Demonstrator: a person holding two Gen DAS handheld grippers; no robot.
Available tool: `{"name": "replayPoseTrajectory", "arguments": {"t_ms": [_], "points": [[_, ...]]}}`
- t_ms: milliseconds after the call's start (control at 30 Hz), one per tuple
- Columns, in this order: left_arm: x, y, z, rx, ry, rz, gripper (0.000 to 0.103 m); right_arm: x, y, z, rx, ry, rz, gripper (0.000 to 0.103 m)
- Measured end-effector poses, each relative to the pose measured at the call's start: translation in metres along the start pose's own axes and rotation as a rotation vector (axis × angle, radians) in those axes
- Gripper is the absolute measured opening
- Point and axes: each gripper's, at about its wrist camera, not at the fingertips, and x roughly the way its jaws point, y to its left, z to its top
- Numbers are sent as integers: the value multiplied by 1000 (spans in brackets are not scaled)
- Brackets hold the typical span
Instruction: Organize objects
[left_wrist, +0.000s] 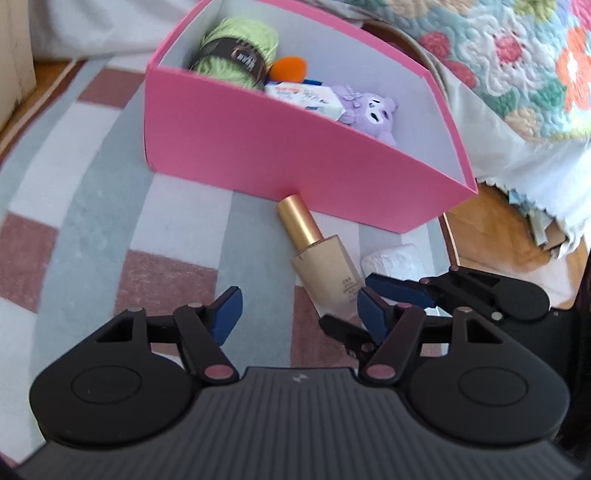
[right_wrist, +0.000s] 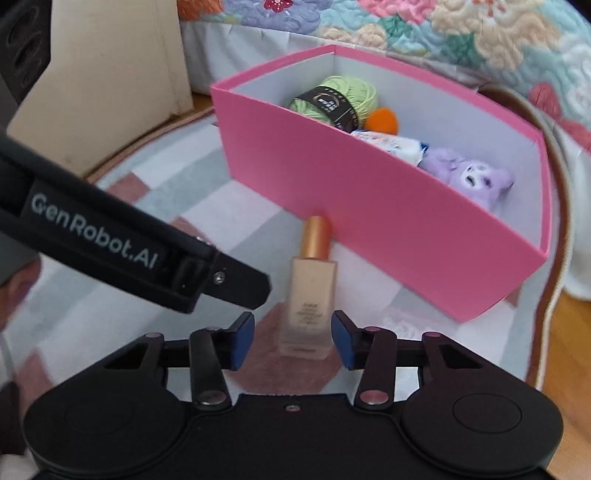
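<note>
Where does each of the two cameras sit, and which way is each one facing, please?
Left wrist: on the left gripper, looking down at the bottle and rug; the right gripper's fingers intrude.
Right wrist: on the right gripper, straddling the bottle; the left gripper's body crosses.
Shared: bottle, pink box, yarn, purple plush.

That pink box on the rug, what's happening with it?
A person is tidying things into the pink box using a gripper in each hand. Green yarn, an orange ball, a wipes pack and a purple plush toy are already inside. A makeup bottle with a gold cap still lies on the rug, its cap against the box. The right gripper has its pads on either side of the bottle's base, not quite touching. The left gripper is open beside it.
</note>
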Motion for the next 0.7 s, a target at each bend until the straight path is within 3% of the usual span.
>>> {"name": "replayPoseTrajectory", "arguments": {"t_ms": [100, 200, 367, 600, 700], "points": [[3, 10, -1, -49, -14, -70, 61, 7, -1, 0, 26, 14, -13, 50], [6, 14, -4, -79, -55, -68, 58, 19, -5, -3, 59, 39, -10, 43], [16, 20, -5, -166, -6, -145, 57, 28, -13, 0, 154, 76, 7, 41], [22, 23, -13, -177, 40, -111, 47, 17, -21, -16, 402, 86, 186, 41], [23, 28, -16, -236, 65, -151, 45, 16, -24, -24, 463, 82, 220, 41]]}}
